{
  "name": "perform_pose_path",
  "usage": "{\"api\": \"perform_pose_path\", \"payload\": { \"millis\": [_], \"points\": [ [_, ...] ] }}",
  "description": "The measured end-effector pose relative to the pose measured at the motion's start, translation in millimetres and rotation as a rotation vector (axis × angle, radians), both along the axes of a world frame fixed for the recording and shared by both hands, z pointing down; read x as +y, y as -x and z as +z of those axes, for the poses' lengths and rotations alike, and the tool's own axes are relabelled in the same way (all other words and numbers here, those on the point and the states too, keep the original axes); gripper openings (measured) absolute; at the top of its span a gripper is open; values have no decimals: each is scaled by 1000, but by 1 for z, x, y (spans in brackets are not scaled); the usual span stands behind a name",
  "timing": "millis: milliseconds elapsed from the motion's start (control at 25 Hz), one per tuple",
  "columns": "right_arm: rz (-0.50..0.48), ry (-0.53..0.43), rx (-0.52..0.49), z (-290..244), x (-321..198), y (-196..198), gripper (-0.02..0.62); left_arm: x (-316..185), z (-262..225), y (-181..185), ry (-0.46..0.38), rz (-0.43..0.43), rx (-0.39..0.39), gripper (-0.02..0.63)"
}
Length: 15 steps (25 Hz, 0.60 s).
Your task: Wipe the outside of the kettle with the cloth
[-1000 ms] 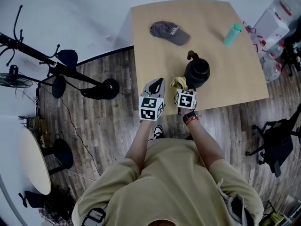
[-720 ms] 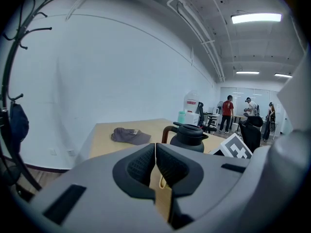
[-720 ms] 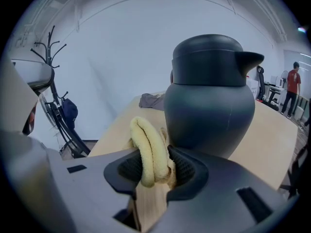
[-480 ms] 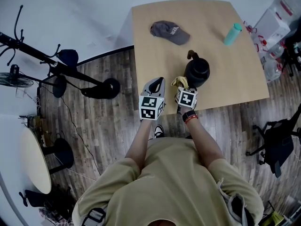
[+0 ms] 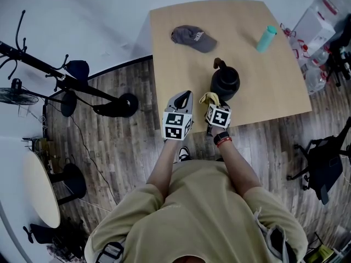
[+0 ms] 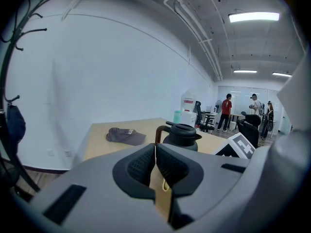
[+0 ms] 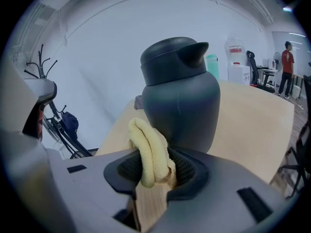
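Right gripper (image 7: pixel 154 166) clamped shut on yellow cloth (image 7: pixel 148 152) – folded wad pinched between the pads, top of it bulging out above the jaws. Head view: same cloth (image 5: pixel 208 97) at the tip of right gripper (image 5: pixel 211 102), just beside the near-left wall of the kettle (image 5: pixel 225 84). Cloth-to-kettle contact not resolvable from any view.

Kettle: dark, upright on the wooden table (image 5: pixel 181 64), close to the near edge, lid on, brown handle on the far side. Fills the centre of the right gripper view (image 7: pixel 180 96), spout pointing to that view's right.

Left gripper (image 6: pixel 155 152) fully closed – pads pressed together, nothing between them. Held over the near table edge, left of the right gripper (image 5: pixel 185 96) and apart from the kettle. Kettle visible past the jaws (image 6: pixel 181 135), handle to the left in that view.

Elsewhere on the table: grey cap (image 5: pixel 193 37) toward the far left, teal bottle (image 5: pixel 267 38) lying toward the far right corner, both well apart from the kettle.
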State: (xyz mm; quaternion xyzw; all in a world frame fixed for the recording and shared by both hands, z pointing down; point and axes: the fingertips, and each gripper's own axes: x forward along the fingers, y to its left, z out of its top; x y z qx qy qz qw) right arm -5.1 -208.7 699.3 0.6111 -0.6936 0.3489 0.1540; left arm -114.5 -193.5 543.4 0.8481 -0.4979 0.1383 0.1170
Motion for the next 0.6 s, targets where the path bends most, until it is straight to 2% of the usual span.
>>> {"api": "perform_pose_path", "payload": {
  "millis": [600],
  "points": [
    [-38, 25, -23, 1, 19, -35, 138, 6, -2, -41, -1, 16, 13, 26]
  ]
}}
